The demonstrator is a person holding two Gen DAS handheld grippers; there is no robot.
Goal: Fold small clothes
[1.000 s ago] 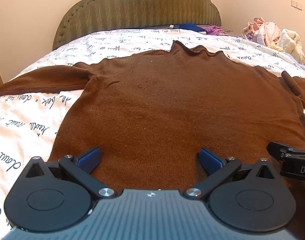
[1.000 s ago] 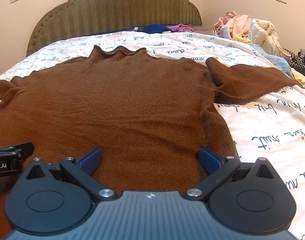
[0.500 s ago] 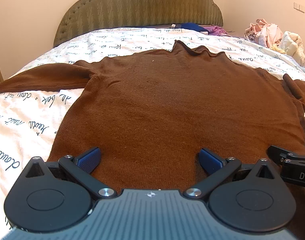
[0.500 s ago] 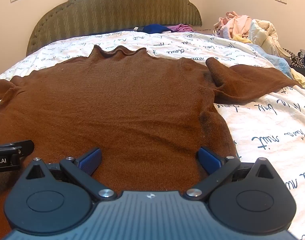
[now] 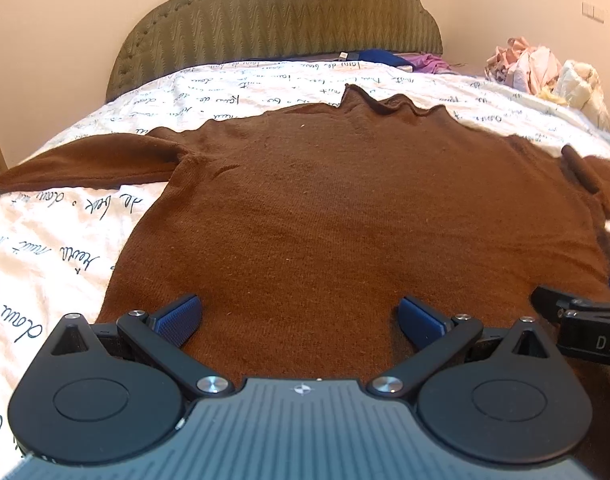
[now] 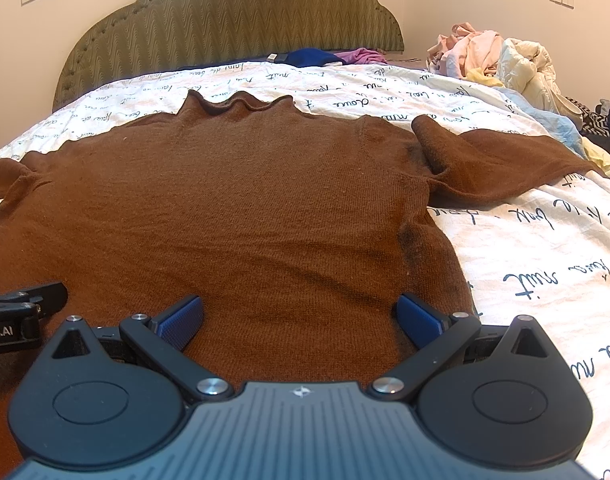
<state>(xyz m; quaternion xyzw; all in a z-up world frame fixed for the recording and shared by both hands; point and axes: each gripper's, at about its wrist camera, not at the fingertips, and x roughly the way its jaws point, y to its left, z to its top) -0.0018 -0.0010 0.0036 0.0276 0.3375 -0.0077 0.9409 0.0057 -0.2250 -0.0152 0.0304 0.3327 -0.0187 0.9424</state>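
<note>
A: The bed point(image 5: 57, 240) carries the brown sweater point(image 5: 345, 208) spread flat, collar toward the headboard point(image 6: 233, 20), sleeves out to either side. Folding looks not yet begun.

B: And the tools?

A: The left tool point(image 5: 301, 316) and right tool point(image 6: 301, 316) sit over the hem, side by side, both spread wide and gripping nothing.

B: Next?

A: Probably each one pinches a hem corner or a sleeve, then carries it across the body.

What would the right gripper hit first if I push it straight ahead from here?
Probably the brown sweater itself: the open right gripper points low across its body toward the collar. Height above the fabric is unclear.
</note>
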